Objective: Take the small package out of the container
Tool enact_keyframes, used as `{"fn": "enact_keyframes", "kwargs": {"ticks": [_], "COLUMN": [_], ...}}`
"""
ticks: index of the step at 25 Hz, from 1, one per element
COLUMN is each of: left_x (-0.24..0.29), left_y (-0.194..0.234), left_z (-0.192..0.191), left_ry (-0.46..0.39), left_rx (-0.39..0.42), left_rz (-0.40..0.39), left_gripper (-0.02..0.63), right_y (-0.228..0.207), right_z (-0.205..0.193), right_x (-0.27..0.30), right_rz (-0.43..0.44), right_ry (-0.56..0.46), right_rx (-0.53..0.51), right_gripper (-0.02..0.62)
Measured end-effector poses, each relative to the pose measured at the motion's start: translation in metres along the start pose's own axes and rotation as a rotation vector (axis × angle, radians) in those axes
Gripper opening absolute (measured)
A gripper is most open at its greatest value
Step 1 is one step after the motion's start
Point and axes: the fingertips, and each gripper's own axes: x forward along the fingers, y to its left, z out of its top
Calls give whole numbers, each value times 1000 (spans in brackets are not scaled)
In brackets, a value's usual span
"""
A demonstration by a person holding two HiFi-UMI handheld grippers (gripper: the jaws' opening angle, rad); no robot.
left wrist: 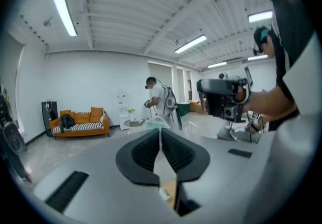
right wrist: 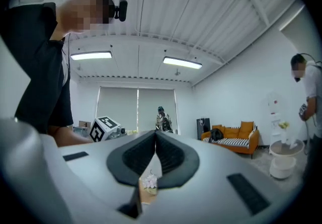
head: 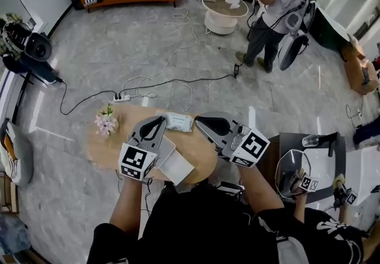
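The small package (head: 178,121), a white and teal soft pack, hangs above the round wooden table (head: 107,150), level with my grippers. My left gripper (head: 161,120) is shut on its left edge. In the left gripper view the jaws meet (left wrist: 160,130) and the pale package edge (left wrist: 155,123) pokes out past their tips. The white container (head: 176,167) sits lower, by the table's near edge, beside the left marker cube. My right gripper (head: 199,120) is shut and empty just right of the package; its jaws touch (right wrist: 155,133).
A small bunch of pink flowers (head: 106,123) stands on the table's left side. Cables and a power strip (head: 122,98) lie on the floor beyond. Another person (head: 274,8) stands far back by a round white side table (head: 224,12). A dark desk (head: 309,165) is at right.
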Motion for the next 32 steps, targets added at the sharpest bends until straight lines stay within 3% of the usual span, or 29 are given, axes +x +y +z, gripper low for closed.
{"fn": "enact_keyframes", "kwargs": {"ticks": [7, 16, 23, 32], "left_x": [-41, -85, -99, -92], "left_y": [1, -6, 0, -10], "left_z": [72, 123, 119, 120], "left_ry": [-226, -430, -502, -498], "left_rx": [-208, -267, -293, -309], "left_rz": [-94, -220, -261, -312], "left_gripper": [26, 26, 25, 25], "right_y": [15, 27, 36, 33], "right_z": [60, 74, 60, 55], "right_x": [-15, -31, -21, -22], "right_rz": [-2, 22, 45, 53], "right_ry": [-92, -146, -139, -115], "right_rx": [-119, -105, -84, -75], "right_gripper": [13, 12, 12, 12]}}
